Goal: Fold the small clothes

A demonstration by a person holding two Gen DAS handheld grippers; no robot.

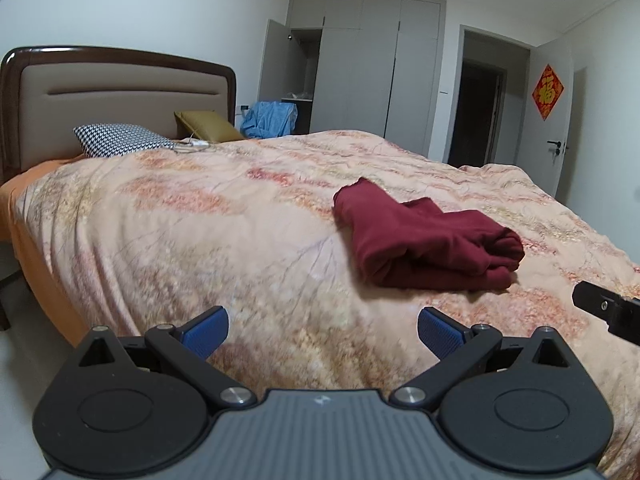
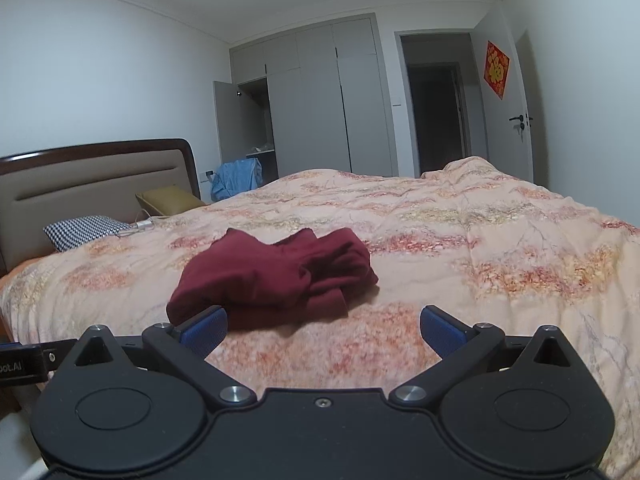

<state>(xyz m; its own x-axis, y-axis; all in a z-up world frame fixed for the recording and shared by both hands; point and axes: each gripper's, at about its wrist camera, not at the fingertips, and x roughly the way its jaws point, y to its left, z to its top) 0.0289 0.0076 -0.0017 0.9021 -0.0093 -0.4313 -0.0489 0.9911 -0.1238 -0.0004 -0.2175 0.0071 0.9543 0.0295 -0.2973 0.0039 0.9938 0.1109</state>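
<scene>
The floral quilt (image 1: 248, 216) lies bare and open around the folded maroon garment (image 1: 428, 240), the one thing rising from the middle of the bed. Both tools, left tool (image 1: 323, 330) and right tool (image 2: 323, 330), hang with fingers spread wide above bare quilt just short of it. A houndstooth pillow (image 1: 124, 140), an olive cushion (image 1: 208, 125) and a white cable (image 1: 192, 145) crowd the headboard (image 1: 120, 92) end, well apart.

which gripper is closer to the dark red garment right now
Right, as far as the views show. The right gripper has its left finger overlapping the dark red garment; the left gripper sits back over bare quilt, garment ahead to its right.
</scene>
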